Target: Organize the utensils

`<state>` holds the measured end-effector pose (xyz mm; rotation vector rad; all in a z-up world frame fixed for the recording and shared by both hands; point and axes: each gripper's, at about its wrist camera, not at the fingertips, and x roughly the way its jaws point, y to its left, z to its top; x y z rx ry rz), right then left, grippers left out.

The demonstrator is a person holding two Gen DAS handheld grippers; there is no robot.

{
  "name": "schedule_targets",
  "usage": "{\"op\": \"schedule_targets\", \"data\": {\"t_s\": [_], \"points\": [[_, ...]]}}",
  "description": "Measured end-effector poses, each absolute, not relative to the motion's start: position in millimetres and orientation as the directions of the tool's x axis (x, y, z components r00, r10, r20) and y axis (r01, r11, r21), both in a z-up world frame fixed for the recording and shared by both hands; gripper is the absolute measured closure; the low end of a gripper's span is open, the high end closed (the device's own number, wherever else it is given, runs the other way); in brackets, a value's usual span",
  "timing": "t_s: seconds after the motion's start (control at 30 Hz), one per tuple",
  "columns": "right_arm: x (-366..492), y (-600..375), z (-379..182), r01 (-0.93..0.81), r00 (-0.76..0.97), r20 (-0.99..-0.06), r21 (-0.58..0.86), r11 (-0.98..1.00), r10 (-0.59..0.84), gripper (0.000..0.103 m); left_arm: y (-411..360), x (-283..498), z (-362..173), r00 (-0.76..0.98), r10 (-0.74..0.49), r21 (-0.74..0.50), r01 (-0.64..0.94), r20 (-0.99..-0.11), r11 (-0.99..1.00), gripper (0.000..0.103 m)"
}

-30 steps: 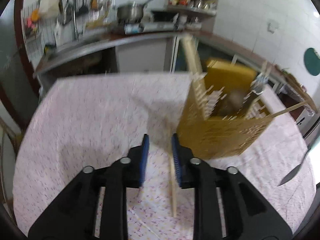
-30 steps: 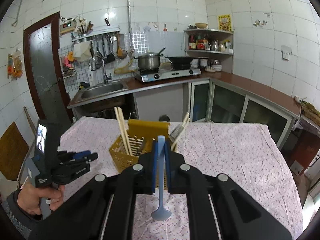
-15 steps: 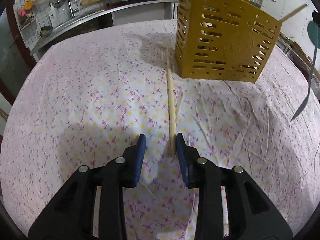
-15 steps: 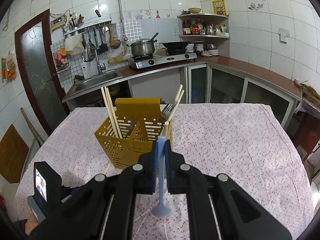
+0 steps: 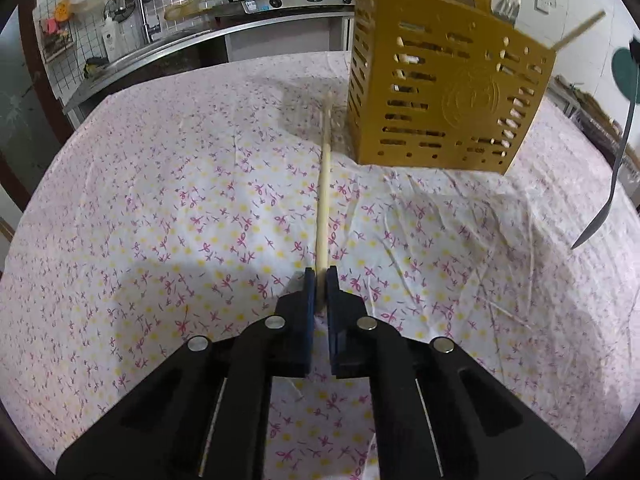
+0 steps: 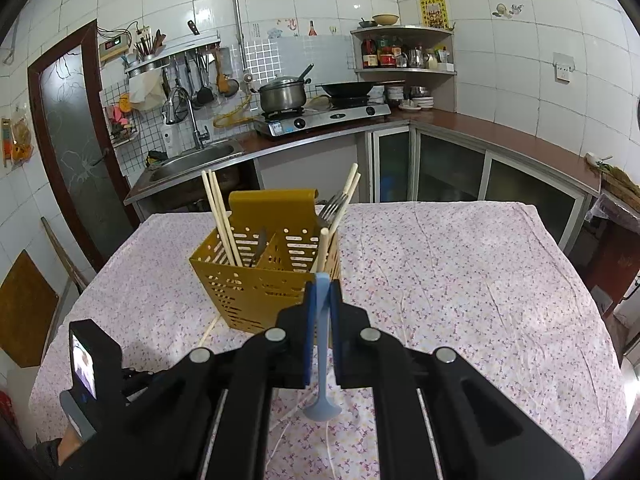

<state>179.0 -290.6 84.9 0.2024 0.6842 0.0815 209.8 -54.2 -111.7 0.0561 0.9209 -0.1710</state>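
Observation:
A wooden chopstick (image 5: 325,176) lies on the flowered tablecloth (image 5: 160,200), running away towards the yellow slotted utensil caddy (image 5: 448,96). My left gripper (image 5: 320,276) is low over the cloth, its jaws closing with the pads pressed on the chopstick's near end. My right gripper (image 6: 323,284) is shut on the handle of a pale blue spoon (image 6: 322,412), which hangs bowl down just in front of the caddy (image 6: 248,292). The same spoon (image 5: 618,160) shows at the right edge of the left wrist view. Chopsticks (image 6: 222,220) and a fork (image 6: 334,208) stand in the caddy.
The table (image 6: 480,280) fills the middle of a kitchen. Behind it runs a counter with a sink (image 6: 192,160), a stove with a pot (image 6: 282,96) and a wok. The left hand's device (image 6: 92,364) sits at the lower left of the right wrist view.
My left gripper came down to the cloth and its jaws closed on the chopstick's near end. The right gripper sank a little with the blue spoon still in it.

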Motion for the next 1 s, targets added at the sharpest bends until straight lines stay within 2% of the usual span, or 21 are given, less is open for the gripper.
{"op": "schedule_targets", "data": {"t_s": [0.77,1.0], "points": [[168.4,-293.0,114.7,-0.031,0.811,-0.565,0.212,0.977,0.149,0.096,-26.1,178.1,49.3,0.849,-0.148,-0.052,0.142,-0.508,0.989,0.100],[168.4,-290.7,132.9,-0.040,0.832,-0.536,0.202,0.979,0.145,0.096,-32.2,178.0,83.3,0.873,-0.163,-0.030,0.168,-0.460,0.985,0.100]]}}
